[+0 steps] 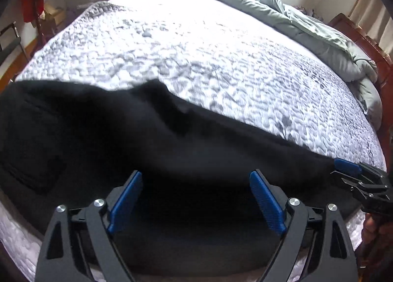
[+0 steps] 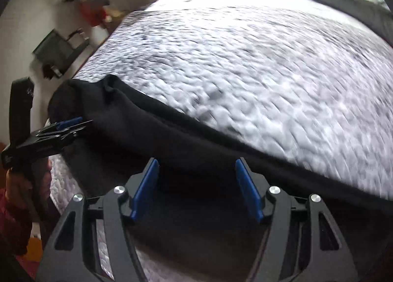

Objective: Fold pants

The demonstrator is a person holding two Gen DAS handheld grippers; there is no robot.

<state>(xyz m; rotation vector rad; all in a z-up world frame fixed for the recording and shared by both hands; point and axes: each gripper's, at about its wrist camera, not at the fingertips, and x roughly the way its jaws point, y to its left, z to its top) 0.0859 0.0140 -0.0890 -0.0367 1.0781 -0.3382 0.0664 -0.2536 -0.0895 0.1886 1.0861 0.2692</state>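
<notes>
Black pants [image 1: 98,134] lie spread in a long band along the near edge of the bed, and the right wrist view shows them too [image 2: 172,134]. My left gripper [image 1: 196,176] hangs open just above the dark cloth, its blue pads [image 1: 127,198] wide apart and pressing on nothing. My right gripper [image 2: 196,162] is also open over the pants, with bare space between its pads [image 2: 248,191]. Each gripper shows in the other's view: the right one [image 1: 348,166] at the pants' right end, the left one [image 2: 71,122] at the left end, held by a hand [image 2: 17,183].
The bed has a white-grey quilted cover [image 1: 196,48] [image 2: 270,73]. A bunched grey duvet [image 1: 307,23] lies along its far side against a wooden frame [image 1: 348,26]. Red and dark clothes [image 1: 32,4] hang at the far left wall, by a chair [image 1: 9,46].
</notes>
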